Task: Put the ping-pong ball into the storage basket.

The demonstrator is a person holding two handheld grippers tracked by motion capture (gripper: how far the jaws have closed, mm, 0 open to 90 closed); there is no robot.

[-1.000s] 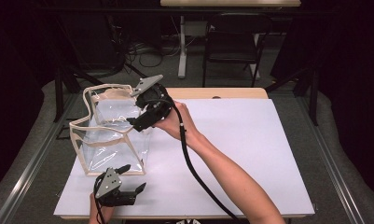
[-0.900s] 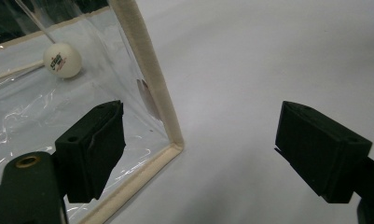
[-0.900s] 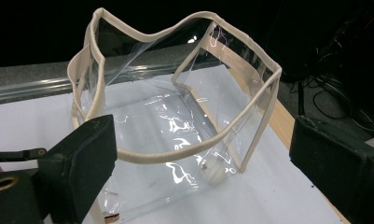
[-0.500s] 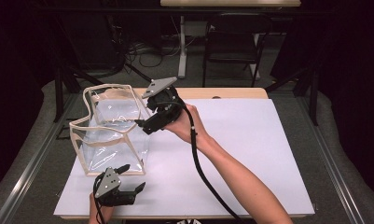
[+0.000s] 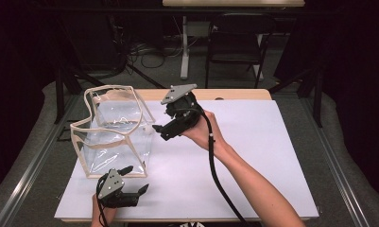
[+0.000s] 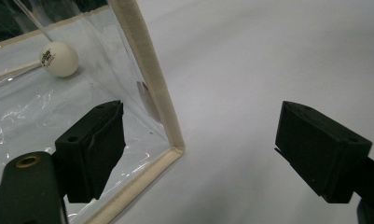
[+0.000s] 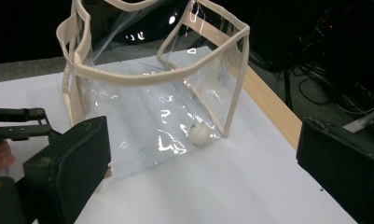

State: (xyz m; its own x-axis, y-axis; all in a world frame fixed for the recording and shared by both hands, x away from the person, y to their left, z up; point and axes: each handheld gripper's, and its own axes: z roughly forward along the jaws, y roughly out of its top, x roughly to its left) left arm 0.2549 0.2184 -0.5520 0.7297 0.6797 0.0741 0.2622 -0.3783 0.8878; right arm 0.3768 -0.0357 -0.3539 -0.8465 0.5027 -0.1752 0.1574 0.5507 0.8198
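With the ball [image 7: 199, 135] inside the bag [image 5: 112, 137], placement looks done.
Right gripper [image 5: 159, 132] jaws have just been opening, empty; left gripper [image 5: 135, 180] jaws released.

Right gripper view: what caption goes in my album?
Small white ball resting inside the clear plastic bag with cream trim on the white table.

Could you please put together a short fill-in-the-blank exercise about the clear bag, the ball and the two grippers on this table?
1. The white ball lies ____ the clear bag.
2. The right gripper has its jaws ____, with nothing between them.
3. The left gripper sits near the table's front edge, by the bag's ____ corner.
4. The bag stands on a ____ sheet that covers the table.

Missing words: inside; open; bottom; white
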